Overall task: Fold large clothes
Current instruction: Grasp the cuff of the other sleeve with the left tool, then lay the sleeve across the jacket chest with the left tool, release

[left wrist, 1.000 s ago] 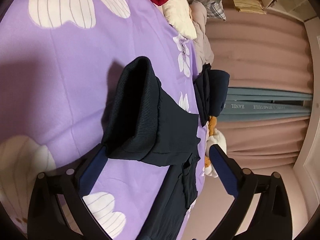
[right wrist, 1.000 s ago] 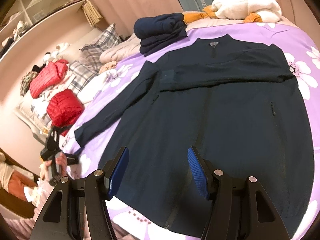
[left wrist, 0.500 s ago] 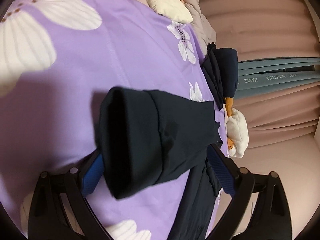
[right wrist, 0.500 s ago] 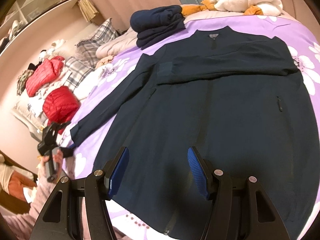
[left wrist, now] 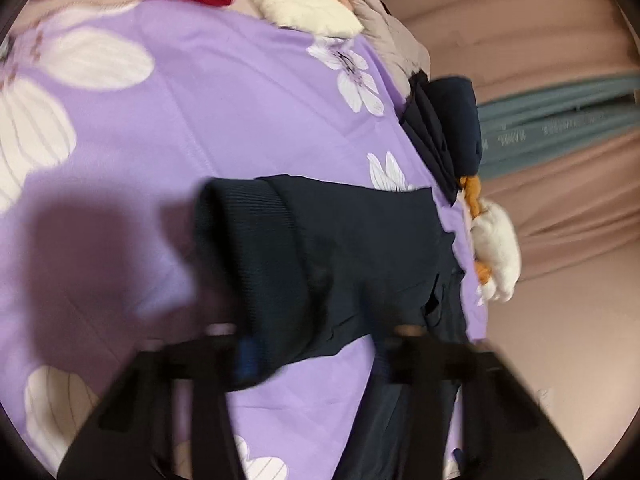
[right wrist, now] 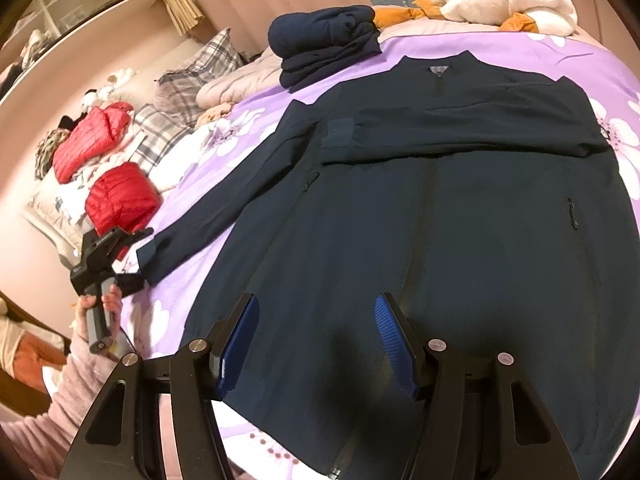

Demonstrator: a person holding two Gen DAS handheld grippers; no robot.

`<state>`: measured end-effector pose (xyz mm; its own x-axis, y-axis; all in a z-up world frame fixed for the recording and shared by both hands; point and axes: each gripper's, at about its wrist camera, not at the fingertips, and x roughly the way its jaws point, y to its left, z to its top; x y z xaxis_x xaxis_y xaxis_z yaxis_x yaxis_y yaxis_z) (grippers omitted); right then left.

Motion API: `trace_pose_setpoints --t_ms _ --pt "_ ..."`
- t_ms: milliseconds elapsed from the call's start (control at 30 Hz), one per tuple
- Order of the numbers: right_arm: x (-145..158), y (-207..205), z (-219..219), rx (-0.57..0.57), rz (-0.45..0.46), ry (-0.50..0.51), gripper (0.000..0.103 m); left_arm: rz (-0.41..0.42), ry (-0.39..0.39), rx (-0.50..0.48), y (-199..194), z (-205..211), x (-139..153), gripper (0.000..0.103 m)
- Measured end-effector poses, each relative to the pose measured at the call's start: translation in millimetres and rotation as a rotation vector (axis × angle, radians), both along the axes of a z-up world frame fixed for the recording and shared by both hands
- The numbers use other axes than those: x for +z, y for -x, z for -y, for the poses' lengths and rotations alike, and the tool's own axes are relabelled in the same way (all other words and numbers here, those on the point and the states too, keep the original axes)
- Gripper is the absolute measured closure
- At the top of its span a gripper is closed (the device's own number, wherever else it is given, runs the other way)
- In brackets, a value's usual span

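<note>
The jacket [right wrist: 440, 240] lies flat and face up on the sheet [left wrist: 200, 120], its hem directly beyond and under the fingers of the right gripper [right wrist: 316, 340]. One sleeve is folded across the chest. The other sleeve [left wrist: 340, 248] stretches out to the side, and its ribbed cuff [left wrist: 248, 248] sits between the fingers of the left gripper [left wrist: 314, 356].

The left jaws have just been closing with that cuff between them. Dark cloth fills the gap from one finger to the other, but the left wrist view is badly smeared, so we cannot tell whether the pads actually press on it. From the right wrist view we see a hand [right wrist: 96, 308] holding this gripper at the sleeve's end.

The right jaws stand about half open with nothing between them, above the jacket's lower front.

Far beyond the right fingers, past the collar, sits a stack [right wrist: 328, 48] of folded dark clothes. Well off to their left lie red puffers [right wrist: 120, 200] among pillows.
</note>
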<state>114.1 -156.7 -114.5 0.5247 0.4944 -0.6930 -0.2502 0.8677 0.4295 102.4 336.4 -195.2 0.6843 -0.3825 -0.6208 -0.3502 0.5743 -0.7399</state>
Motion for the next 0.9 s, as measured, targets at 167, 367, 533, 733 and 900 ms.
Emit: trace_pose_setpoints --t_ms 167,367,533,733,900 --pt "-5.3 -2.0 5.5 -0.010 -0.009 -0.036 0.042 -0.021 -0.009 -0.046 -17.1 9.2 24.2 0.092" --pt "-8.3 -2.0 27.7 -0.044 0.007 -0.080 0.042 0.014 -0.127 -0.078 -52.9 47.1 100.0 0.095" --pt "-13.0 3.6 52.1 -0.077 0.021 -0.132 0.042 0.097 -0.284 -0.139 -101.0 114.9 182.1 0.094" --pt "-10.2 11.3 93.0 -0.135 0.069 -0.200 0.042 0.173 -0.445 -0.370 -160.9 261.5 247.8 0.091" --pt "-12.9 11.4 127.1 -0.207 0.080 -0.224 0.042 0.134 -0.563 -0.606 -198.8 398.7 233.8 0.091"
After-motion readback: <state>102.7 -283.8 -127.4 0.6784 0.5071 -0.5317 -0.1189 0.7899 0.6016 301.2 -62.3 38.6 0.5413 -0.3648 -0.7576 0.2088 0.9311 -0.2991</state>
